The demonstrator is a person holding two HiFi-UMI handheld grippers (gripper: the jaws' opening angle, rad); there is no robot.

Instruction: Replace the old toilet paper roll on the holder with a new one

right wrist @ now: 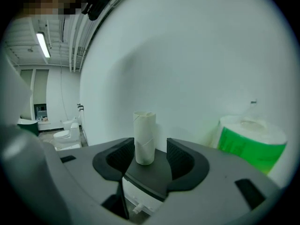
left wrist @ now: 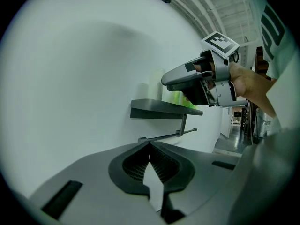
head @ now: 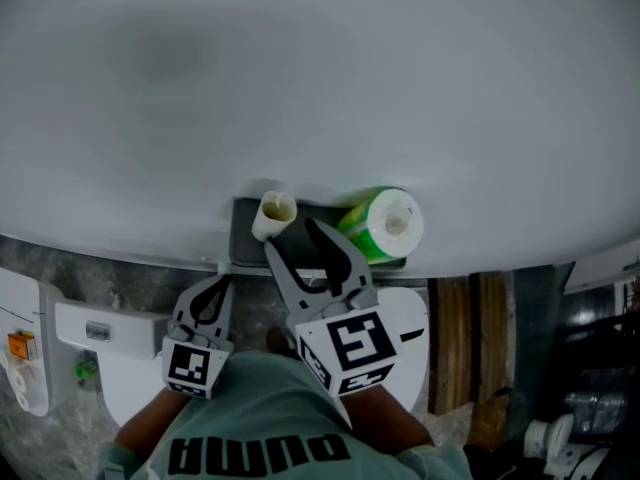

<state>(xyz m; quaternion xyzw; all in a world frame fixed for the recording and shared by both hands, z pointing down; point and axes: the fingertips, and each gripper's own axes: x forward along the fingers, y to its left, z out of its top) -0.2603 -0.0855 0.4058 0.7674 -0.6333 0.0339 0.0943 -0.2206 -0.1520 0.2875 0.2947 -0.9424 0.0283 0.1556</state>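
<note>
An empty cardboard tube (head: 275, 213) stands upright at the left end of the dark wall shelf (head: 243, 238) of the holder. A new roll in green wrap (head: 385, 223) stands at the shelf's right end. My right gripper (head: 292, 236) points at the shelf with its jaws open. In the right gripper view the tube (right wrist: 144, 137) shows just beyond the pads with a gap on each side, and the green roll (right wrist: 251, 142) is off to the right. My left gripper (head: 222, 283) is lower and to the left, shut and empty. In the left gripper view the holder's bar (left wrist: 166, 136) under the shelf (left wrist: 164, 109) is bare.
A plain white wall (head: 320, 88) backs the holder. A white toilet tank (head: 110, 333) is at the lower left, with another toilet (right wrist: 65, 136) far off along the wall. Wooden slats (head: 470, 338) and dark clutter stand at the lower right.
</note>
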